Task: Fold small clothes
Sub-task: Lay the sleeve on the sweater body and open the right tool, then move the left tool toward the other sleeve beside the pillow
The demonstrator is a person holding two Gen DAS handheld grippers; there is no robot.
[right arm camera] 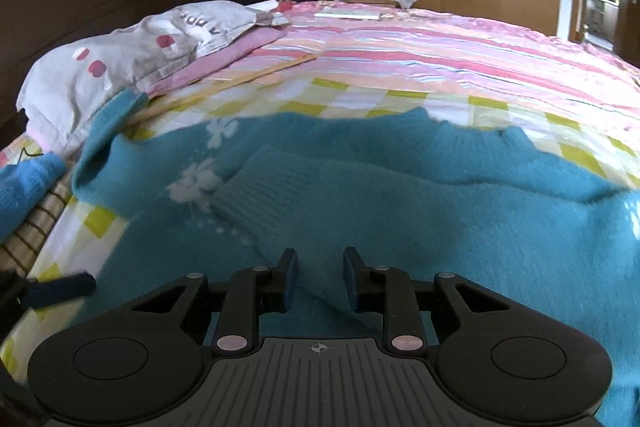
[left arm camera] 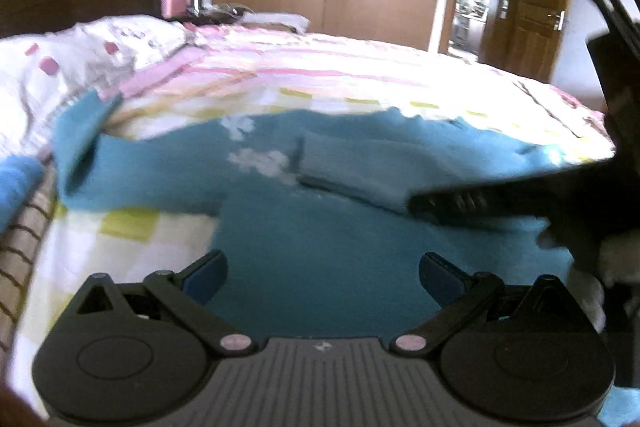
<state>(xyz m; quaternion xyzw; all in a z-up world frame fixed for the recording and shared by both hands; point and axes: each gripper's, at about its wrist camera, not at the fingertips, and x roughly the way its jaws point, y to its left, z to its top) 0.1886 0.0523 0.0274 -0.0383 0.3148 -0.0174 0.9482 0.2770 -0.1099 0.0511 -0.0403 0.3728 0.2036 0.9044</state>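
Both grippers hovered over the teal sweater [right arm camera: 400,219], left gripper [left arm camera: 322,277] wide, right gripper [right arm camera: 320,277] narrow and empty. One sleeve [right arm camera: 280,183] lay folded across; the other sleeve [right arm camera: 104,147] probably needed folding next.

fuzzy knit sweater [right arm camera: 400,227], matt cotton bedsheet [right arm camera: 440,47]

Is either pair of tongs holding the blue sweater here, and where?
Neither. Left tongs stand wide open over the sweater; right tongs stand narrowly apart above the folded sleeve, gripping nothing.
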